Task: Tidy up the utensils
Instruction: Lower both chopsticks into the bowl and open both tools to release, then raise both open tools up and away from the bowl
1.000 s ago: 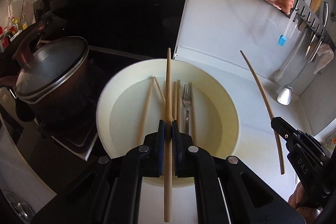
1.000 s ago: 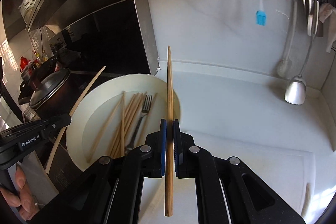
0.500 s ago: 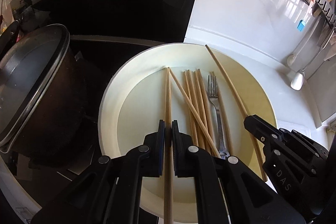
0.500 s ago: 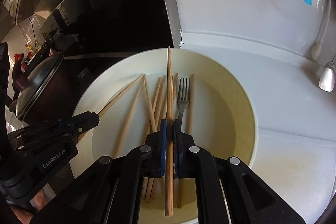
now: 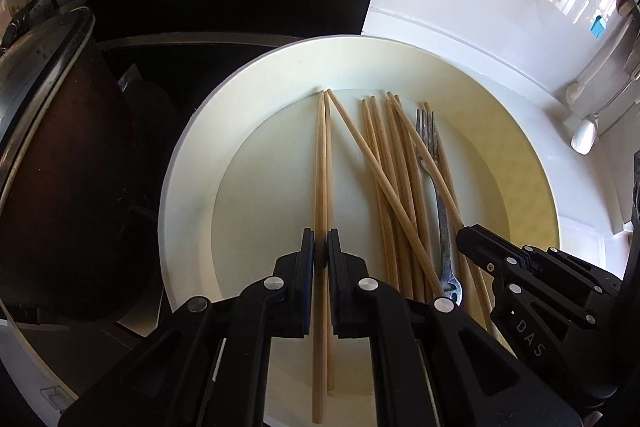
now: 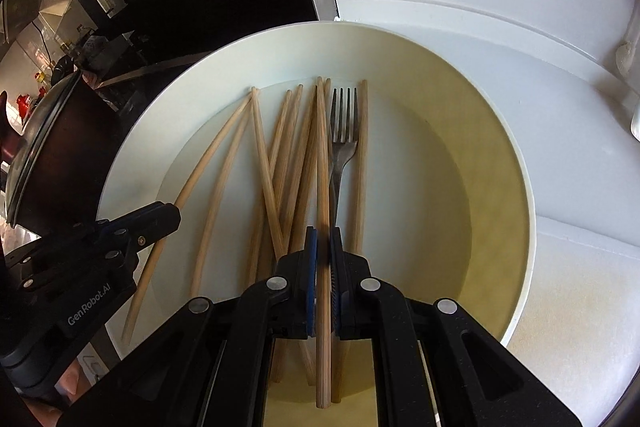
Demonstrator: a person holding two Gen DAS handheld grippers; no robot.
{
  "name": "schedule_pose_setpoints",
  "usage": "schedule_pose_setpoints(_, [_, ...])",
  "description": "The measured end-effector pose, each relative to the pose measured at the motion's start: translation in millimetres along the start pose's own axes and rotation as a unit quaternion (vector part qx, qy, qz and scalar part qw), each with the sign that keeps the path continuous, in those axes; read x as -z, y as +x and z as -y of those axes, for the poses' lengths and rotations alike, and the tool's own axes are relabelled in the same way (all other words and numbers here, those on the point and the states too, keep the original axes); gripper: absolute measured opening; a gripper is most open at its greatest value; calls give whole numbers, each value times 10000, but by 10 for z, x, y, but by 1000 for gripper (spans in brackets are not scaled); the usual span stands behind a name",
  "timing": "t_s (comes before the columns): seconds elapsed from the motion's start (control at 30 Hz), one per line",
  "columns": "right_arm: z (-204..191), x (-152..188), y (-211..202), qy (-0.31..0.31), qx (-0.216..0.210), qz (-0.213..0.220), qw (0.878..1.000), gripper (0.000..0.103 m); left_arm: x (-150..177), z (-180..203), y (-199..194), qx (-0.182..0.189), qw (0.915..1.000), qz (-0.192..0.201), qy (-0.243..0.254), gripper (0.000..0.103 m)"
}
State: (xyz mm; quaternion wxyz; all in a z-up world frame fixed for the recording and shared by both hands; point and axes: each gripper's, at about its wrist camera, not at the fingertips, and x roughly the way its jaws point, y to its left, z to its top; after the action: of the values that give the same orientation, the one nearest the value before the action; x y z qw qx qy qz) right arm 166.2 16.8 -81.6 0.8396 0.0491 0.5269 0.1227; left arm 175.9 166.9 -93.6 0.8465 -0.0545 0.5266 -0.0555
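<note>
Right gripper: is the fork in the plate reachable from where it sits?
Probably not yet. The right gripper is shut on a chopstick, and the fork lies just right of it with chopsticks over its handle.

I see wooden chopsticks (image 5: pixel 380 183) piled loosely in the cream plate (image 5: pixel 192 163), some crossing, tips pointing away from me. A metal fork (image 6: pixel 342 143) lies among them, tines away. I've got one chopstick pinched per gripper.
</note>
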Motion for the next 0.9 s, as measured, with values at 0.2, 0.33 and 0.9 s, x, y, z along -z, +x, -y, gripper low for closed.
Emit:
schedule_pose_setpoints(0.2, [21,-12,-51,-7,-50,66,10000,27,17,-10,-19,-99,9998,-37,-140,38])
schedule_pose_setpoints(0.33, [68,-10,-215,-40,35,303,9995,28,30,-17,-174,-305,9993,193,-131,62])
schedule_pose_setpoints(0.9, [73,91,-581,-66,94,416,9991,50,165,44,-474,-593,9978,177,-234,90])
